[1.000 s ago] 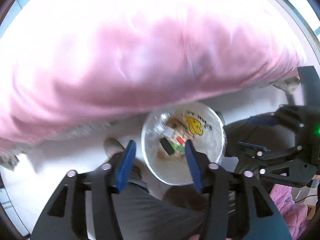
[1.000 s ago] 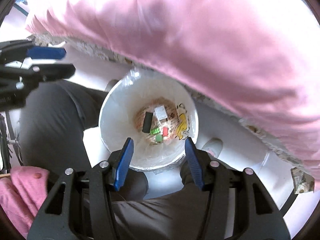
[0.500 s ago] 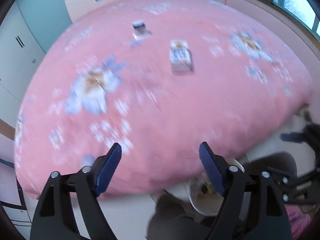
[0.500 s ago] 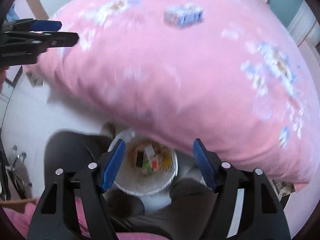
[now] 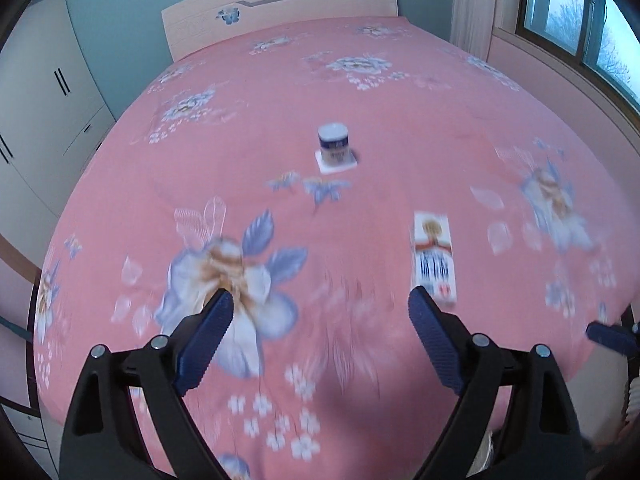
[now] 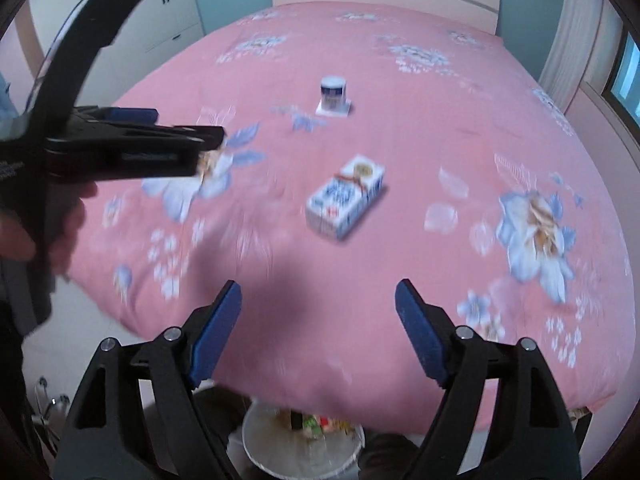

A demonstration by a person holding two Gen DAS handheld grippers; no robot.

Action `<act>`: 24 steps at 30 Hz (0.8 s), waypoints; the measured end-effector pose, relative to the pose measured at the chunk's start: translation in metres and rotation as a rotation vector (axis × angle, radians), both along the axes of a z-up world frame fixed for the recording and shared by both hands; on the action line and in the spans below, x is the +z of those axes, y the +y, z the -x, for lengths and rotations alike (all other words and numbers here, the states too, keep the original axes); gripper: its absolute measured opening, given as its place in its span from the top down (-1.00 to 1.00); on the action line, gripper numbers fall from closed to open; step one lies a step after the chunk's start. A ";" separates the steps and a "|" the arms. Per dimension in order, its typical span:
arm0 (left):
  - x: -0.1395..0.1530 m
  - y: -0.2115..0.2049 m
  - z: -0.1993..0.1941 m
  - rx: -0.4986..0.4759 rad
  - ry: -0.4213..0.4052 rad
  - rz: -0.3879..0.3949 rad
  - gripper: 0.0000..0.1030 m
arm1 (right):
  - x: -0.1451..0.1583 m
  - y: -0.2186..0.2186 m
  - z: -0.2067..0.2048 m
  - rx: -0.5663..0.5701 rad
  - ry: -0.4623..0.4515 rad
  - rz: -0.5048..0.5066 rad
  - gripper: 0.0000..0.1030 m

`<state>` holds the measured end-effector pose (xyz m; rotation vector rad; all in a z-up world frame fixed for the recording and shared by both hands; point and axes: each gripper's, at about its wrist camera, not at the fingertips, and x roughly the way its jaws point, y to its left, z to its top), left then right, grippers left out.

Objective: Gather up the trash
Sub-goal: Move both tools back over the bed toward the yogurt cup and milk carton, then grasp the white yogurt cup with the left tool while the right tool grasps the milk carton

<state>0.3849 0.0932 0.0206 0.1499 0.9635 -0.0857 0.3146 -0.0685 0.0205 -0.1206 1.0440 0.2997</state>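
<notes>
A white and blue carton lies flat on the pink flowered bed. A small white and blue cup stands upright on a white square farther back. A white trash bin with several scraps inside sits on the floor below the bed's near edge. My left gripper is open and empty over the bed's near part. My right gripper is open and empty, in front of the carton.
A headboard stands at the far end. White wardrobes line the left wall. A window is at the right. The left gripper's body crosses the left of the right wrist view.
Both grippers swung up from above the trash bin to face the bed top and opened wider. The carton and cup came into view.
</notes>
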 end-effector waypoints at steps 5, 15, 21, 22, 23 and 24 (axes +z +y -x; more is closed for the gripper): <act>0.000 -0.007 -0.050 0.006 -0.023 0.008 -0.76 | -0.014 0.015 -0.045 -0.047 -0.011 0.028 -0.52; -0.038 -0.013 -0.145 0.057 -0.025 0.041 -0.76 | -0.078 0.025 -0.114 -0.171 0.028 0.027 -0.52; -0.071 -0.013 -0.194 0.068 -0.051 0.083 -0.76 | -0.106 0.032 -0.138 -0.204 0.027 0.079 -0.52; -0.076 -0.013 -0.201 0.066 -0.058 0.094 -0.76 | -0.110 0.033 -0.141 -0.210 0.027 0.090 -0.52; -0.080 -0.013 -0.207 0.066 -0.069 0.100 -0.76 | -0.114 0.031 -0.145 -0.221 0.027 0.098 -0.52; -0.085 -0.014 -0.213 0.068 -0.080 0.106 -0.76 | -0.118 0.029 -0.150 -0.236 0.027 0.105 -0.52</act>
